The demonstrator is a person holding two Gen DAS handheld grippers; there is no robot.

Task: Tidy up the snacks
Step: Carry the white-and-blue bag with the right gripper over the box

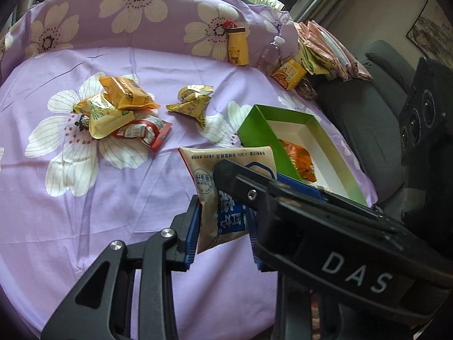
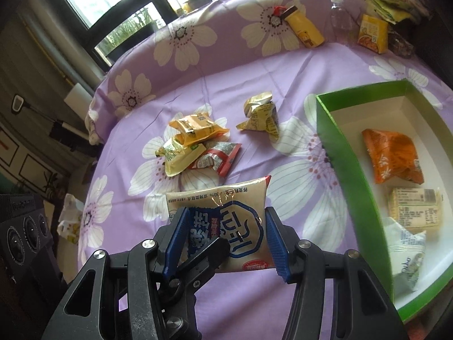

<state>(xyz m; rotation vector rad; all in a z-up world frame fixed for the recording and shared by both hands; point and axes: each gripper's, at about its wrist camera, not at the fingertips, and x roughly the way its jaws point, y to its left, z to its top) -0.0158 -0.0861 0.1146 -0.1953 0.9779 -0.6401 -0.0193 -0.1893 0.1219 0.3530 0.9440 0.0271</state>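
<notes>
Left gripper (image 1: pixel 223 221): its 2 blue-padded fingers (image 1: pixel 191 232) are closed on the cream snack pouch (image 1: pixel 226 175), 1 pad on each side edge.
Right gripper (image 2: pixel 223 238): its blue fingers (image 2: pixel 273 243) also clamp the same pouch across its width, so both tools hold it at once.
Cream snack pouch: printed in blue, held flat and lifted clear of the cloth, just beside the green box; in the right wrist view the left tool's black finger (image 2: pixel 203 257) crosses its lower face.
Green box (image 1: pixel 254 133): open, white inside, sitting on the cloth to the right of the held pouch.
Box contents: an orange packet (image 2: pixel 393 155), a pale yellow printed packet (image 2: pixel 413 206) and a white packet (image 2: pixel 407 257), lying in a row along the box floor.
Loose pile: 2 yellow packets (image 1: pixel 127 93) stacked over a red packet (image 1: pixel 147 133), on a white flower print well apart from the box.
Crumpled gold packet (image 1: pixel 195 104): alone on the cloth, between the pile and the box.
Cloth (image 1: pixel 85 212): purple with large white flowers, covering the whole surface.
Far edge: a yellow bear bottle (image 1: pixel 239 46), a clear plastic bottle (image 1: pixel 271 51) and a yellow carton (image 1: pixel 288 72) stand near each other.
Beyond: stacked packets (image 1: pixel 325 45) past the carton; a black speaker (image 1: pixel 421 104) off the cloth.
</notes>
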